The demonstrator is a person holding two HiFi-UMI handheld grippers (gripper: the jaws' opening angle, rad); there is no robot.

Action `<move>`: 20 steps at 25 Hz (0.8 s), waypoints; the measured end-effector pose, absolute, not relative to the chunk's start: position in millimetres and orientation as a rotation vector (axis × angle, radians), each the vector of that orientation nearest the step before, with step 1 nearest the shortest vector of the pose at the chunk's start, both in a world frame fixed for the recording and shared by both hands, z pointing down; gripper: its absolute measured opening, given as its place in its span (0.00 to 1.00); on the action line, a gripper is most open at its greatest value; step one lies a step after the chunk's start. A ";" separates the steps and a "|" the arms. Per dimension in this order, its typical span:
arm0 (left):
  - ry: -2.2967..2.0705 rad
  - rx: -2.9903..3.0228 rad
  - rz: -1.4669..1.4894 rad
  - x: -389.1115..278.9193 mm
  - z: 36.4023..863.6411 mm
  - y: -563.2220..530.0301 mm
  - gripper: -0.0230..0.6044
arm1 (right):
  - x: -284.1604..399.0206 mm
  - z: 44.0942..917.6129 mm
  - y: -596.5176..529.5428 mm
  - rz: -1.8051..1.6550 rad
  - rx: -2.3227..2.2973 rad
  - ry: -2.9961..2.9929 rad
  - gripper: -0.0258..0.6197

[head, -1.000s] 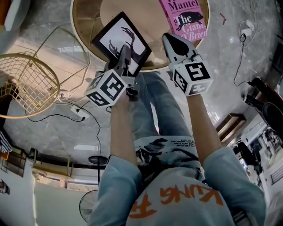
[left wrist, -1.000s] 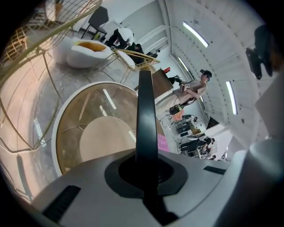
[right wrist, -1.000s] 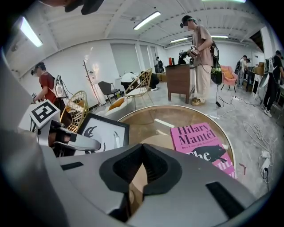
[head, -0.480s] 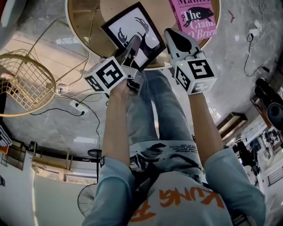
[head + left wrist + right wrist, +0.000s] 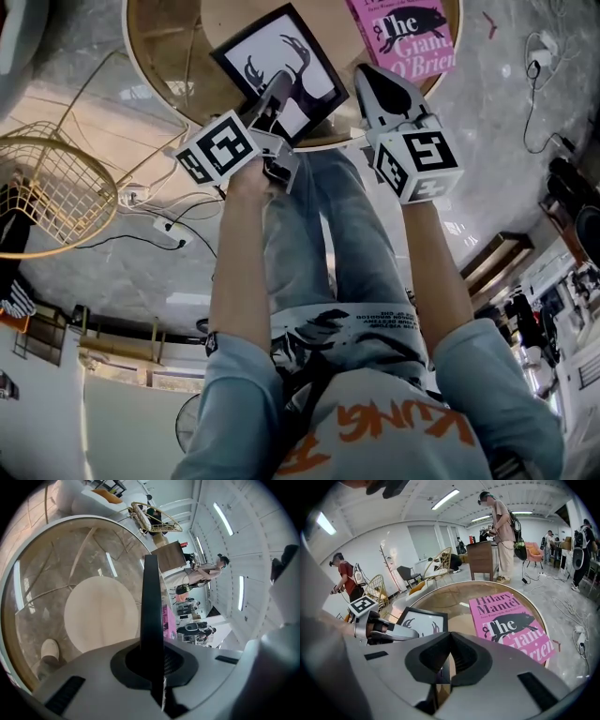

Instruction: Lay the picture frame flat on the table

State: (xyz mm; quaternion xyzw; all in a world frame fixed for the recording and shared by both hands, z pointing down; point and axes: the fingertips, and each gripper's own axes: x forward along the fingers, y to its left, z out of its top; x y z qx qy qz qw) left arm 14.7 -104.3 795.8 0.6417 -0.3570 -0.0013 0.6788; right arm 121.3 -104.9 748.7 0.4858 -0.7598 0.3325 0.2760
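Observation:
The black picture frame (image 5: 281, 56) with a white antler print stands tilted over the near edge of the round glass table (image 5: 141, 66). My left gripper (image 5: 279, 86) is shut on the frame's near edge. In the left gripper view the frame (image 5: 151, 602) runs edge-on up from between the jaws of the left gripper (image 5: 152, 646). My right gripper (image 5: 370, 77) hovers just right of the frame, shut and empty. In the right gripper view, the frame (image 5: 423, 623) and the left gripper (image 5: 389, 631) lie left of the right gripper (image 5: 450, 634).
A pink book (image 5: 412, 33) lies flat on the table right of the frame, also as the book (image 5: 511, 625). A gold wire chair (image 5: 47, 187) and floor cables with a power strip (image 5: 167, 228) sit to the left. Several people stand in the room behind.
The left gripper and the frame have shifted a little farther over the table, towards the book. The right gripper has stayed beside them, still shut.

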 end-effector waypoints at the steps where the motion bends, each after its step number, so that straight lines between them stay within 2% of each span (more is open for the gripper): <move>1: -0.804 1.435 -0.010 14.3 797.6 -103.0 0.08 | 122.5 749.2 -104.3 0.895 1.308 -2.040 0.04; 7: -0.804 1.443 0.018 13.4 806.3 -93.3 0.08 | 121.7 751.0 -95.0 0.909 1.296 -2.039 0.04; 12: -0.809 1.469 0.112 7.7 810.1 -82.6 0.17 | 119.2 751.7 -87.6 0.905 1.279 -2.037 0.04; 15: -0.796 1.457 0.152 4.5 813.6 -75.3 0.37 | 119.9 752.9 -84.0 0.903 1.274 -2.034 0.04; 20: -0.810 1.493 0.273 -0.5 810.0 -67.2 0.49 | 118.8 752.6 -79.0 0.900 1.260 -2.038 0.04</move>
